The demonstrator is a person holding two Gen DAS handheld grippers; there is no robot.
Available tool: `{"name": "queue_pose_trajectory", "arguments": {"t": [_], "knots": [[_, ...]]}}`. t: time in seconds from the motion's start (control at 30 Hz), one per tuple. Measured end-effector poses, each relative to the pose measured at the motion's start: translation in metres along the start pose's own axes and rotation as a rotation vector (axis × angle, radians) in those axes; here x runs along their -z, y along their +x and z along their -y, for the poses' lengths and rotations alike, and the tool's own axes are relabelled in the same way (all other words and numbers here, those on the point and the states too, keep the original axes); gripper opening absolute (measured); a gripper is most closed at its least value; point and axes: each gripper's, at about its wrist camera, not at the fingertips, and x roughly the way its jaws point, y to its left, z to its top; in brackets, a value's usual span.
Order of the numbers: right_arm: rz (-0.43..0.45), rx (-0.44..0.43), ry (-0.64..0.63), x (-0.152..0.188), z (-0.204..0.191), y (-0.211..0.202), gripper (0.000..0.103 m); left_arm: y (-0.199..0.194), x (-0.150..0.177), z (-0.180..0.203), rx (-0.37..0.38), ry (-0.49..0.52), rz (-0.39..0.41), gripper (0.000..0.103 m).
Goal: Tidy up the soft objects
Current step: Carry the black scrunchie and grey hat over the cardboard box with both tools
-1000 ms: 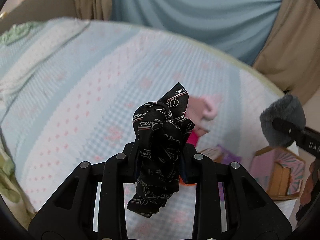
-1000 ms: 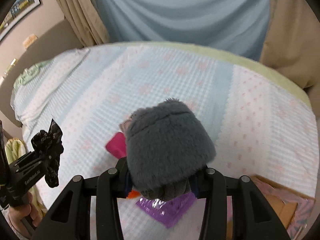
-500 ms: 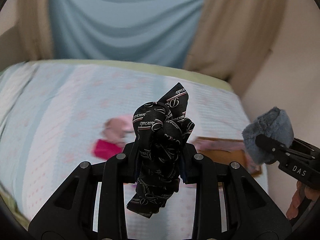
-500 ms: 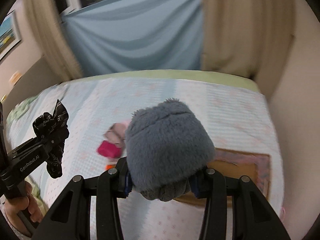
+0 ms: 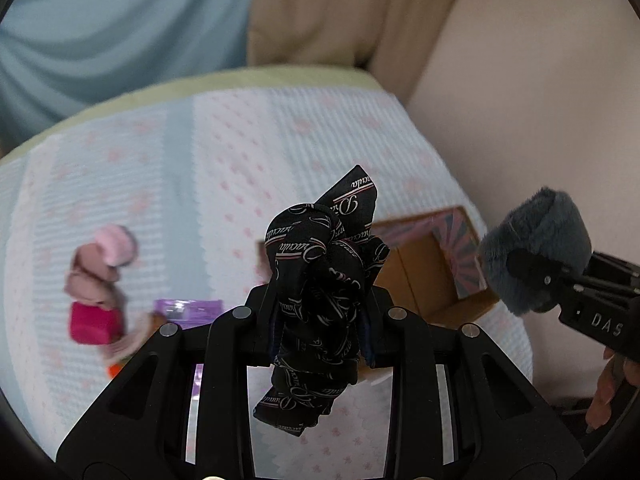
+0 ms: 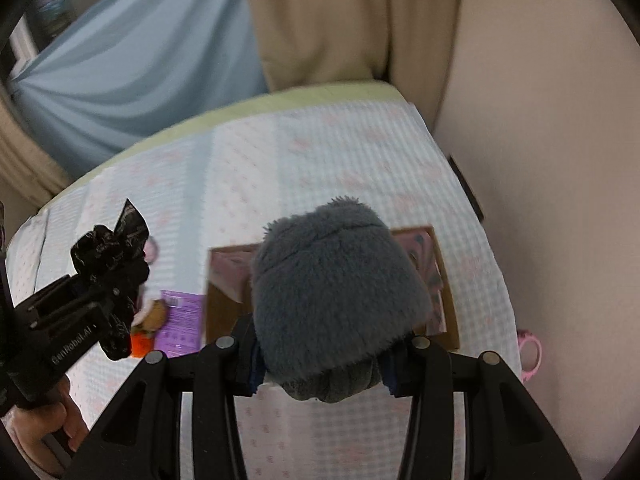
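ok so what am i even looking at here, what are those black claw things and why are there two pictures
Each picture comes from a wide-angle camera mounted on a hand-held two-finger gripper; a person carries one in each hand. The black prongs at the bottom are that gripper's own fingers. The left gripper is clamped on a black printed cloth. The right gripper is clamped on a grey fluffy item. Each gripper also shows at the edge of the other's picture. Below lies a bed with a pink-dotted cover. On it are an open cardboard box, a purple packet, a pink soft toy and other small things too blurred to name.
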Motion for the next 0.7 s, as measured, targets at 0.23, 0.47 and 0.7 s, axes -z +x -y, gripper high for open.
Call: {"name": "queue_pose_trajectory", "arguments": {"t": [0.23, 0.47, 0.7], "knots": [[-0.126, -0.001, 0.046, -0.006, 0.049, 0.067, 0.041, 0.092, -0.002, 0.028, -0.015, 0.056, -0.165, 0.026], [-0.245, -0.025, 0.065, 0.003, 0.072, 0.127, 0.041, 0.163, 0.008, 0.034, -0.044, 0.093, -0.289, 0.026], [-0.319, -0.058, 0.076, 0.004, 0.083, 0.162, 0.044, 0.191, 0.014, 0.040, -0.093, 0.134, -0.366, 0.032]]}}
